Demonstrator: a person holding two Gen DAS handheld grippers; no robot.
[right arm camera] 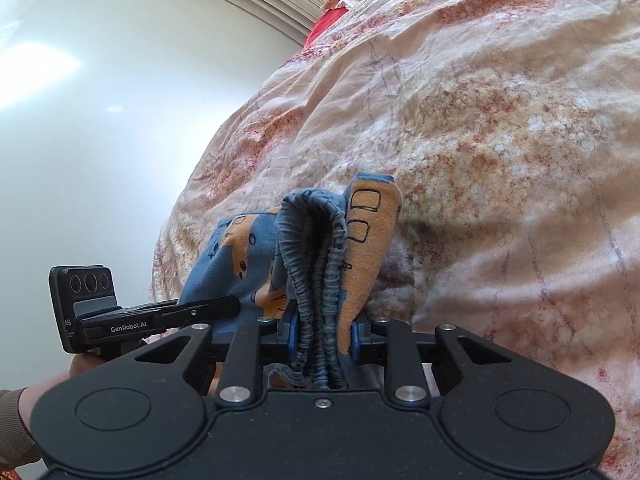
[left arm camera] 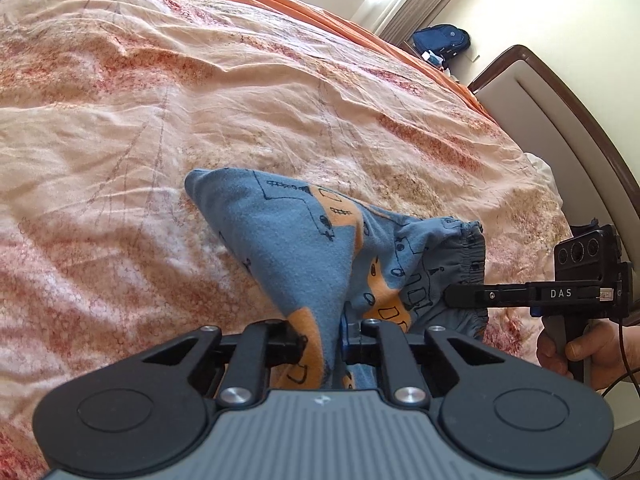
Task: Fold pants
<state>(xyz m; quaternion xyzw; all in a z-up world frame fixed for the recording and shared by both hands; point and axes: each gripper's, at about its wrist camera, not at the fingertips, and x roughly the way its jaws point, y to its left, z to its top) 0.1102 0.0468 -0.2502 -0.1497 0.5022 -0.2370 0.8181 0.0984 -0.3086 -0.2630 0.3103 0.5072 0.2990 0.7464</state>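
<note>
I have the left hand-held gripper (left arm camera: 323, 344) clamped on a fold of the blue-and-orange printed pants (left arm camera: 304, 240), the cloth pinched tight between its two fingers and rising ahead of me in a peaked drape. My right hand-held gripper (right arm camera: 323, 340) is closed on the bunched elastic waistband (right arm camera: 316, 264), which stands in gathered ridges between the pads with an orange panel folded against its right side. From the left wrist view I see the right hand-held gripper (left arm camera: 466, 295) reaching in from the side, biting the waistband edge, with my right hand (left arm camera: 576, 350) around its grip. The pants hang between both grippers, lifted above the bed (left arm camera: 200, 100), which is covered by a wrinkled cream quilt with a red pattern. A dark blue bag (left arm camera: 440, 42) sits beyond the bed's far corner.
</note>
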